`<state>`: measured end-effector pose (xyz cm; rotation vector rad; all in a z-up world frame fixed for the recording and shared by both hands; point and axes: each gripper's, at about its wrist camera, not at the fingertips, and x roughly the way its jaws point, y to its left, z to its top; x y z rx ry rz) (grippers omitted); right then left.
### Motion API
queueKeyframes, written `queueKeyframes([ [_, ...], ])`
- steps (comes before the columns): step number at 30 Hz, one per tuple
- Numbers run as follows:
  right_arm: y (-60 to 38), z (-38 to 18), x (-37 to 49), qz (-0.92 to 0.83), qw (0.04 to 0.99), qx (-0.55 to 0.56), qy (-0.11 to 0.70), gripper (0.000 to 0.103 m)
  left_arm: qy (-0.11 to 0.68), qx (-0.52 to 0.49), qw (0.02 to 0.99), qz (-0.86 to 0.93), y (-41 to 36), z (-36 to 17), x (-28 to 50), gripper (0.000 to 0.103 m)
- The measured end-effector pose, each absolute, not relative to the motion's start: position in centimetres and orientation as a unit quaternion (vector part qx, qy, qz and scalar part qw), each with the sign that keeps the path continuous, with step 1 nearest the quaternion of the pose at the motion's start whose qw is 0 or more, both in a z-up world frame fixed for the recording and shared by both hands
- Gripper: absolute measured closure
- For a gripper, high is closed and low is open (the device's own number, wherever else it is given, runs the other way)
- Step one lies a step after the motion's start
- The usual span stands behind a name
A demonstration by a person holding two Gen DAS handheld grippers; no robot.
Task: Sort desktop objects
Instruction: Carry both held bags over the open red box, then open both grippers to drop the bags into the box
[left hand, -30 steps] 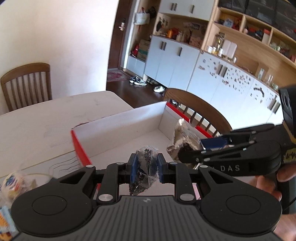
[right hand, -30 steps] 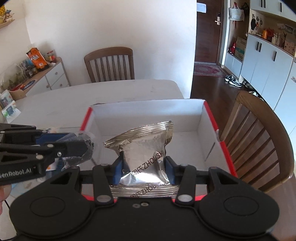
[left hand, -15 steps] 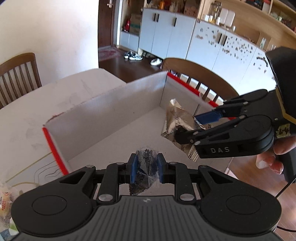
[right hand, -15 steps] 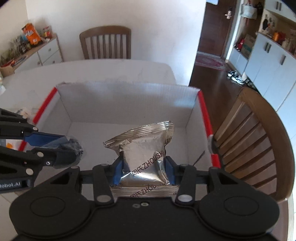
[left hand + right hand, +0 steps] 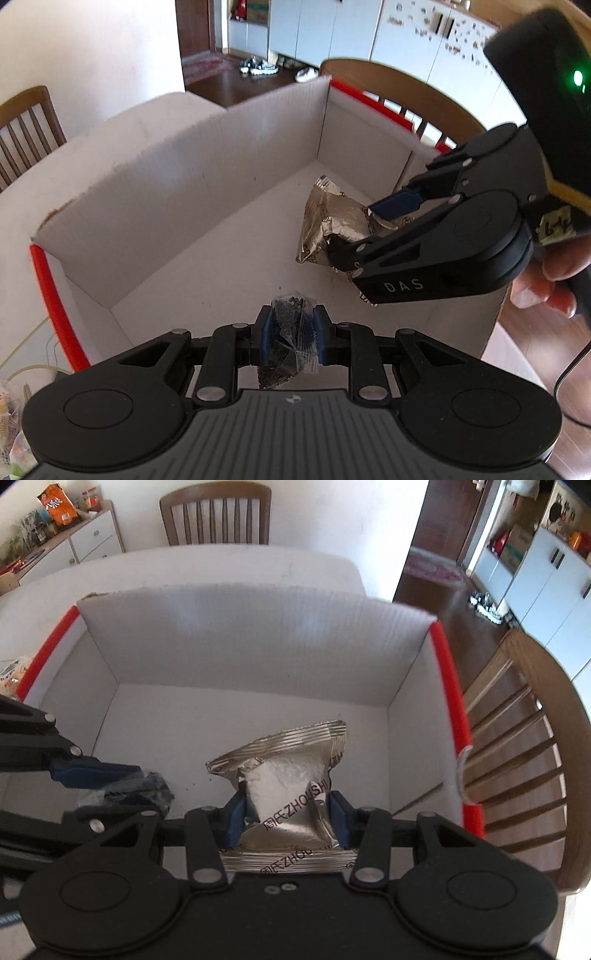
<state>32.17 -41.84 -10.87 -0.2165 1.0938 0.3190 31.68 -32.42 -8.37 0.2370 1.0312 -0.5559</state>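
Note:
A white cardboard box [image 5: 155,192] [image 5: 251,638] with red rims sits on the pale table. My left gripper [image 5: 290,338] is shut on a small clear packet of dark bits [image 5: 291,332], held over the box's near floor. That packet [image 5: 155,788] also shows at the left of the right wrist view, pinched by the left gripper's blue pads. My right gripper [image 5: 288,821] is shut on a silver foil snack pouch [image 5: 288,775], held inside the box near its right wall. In the left wrist view the pouch [image 5: 332,225] hangs from the right gripper [image 5: 369,236].
Wooden chairs stand beyond the table [image 5: 216,513] and right beside the box [image 5: 524,746]. Wrapped snacks lie on the table left of the box [image 5: 11,672] [image 5: 11,417]. A person's fingers [image 5: 546,280] hold the right gripper's handle.
Both grippers have sunk and tipped downward into the box, each still holding its packet. The box's floor and walls now fill both views.

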Motion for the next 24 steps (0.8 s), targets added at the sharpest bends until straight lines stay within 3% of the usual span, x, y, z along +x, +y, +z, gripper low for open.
queueKeyframes([
  [8,-41.4,-11.3,32.5,0.139,0.821,-0.106,0.543,0.058,0.536,0.104,0.799,-0.252,-32.6,-9.4,33.5,0.082],
  [20,-41.5,-11.5,32.4,0.129,0.813,-0.101,0.559,0.055,0.549,0.095,0.792,-0.248,-32.5,-9.4,33.8,0.080],
  [24,-42.1,-11.0,32.8,0.127,0.818,-0.092,0.553,0.044,0.547,0.088,0.794,-0.248,-32.2,-9.5,33.9,0.080],
])
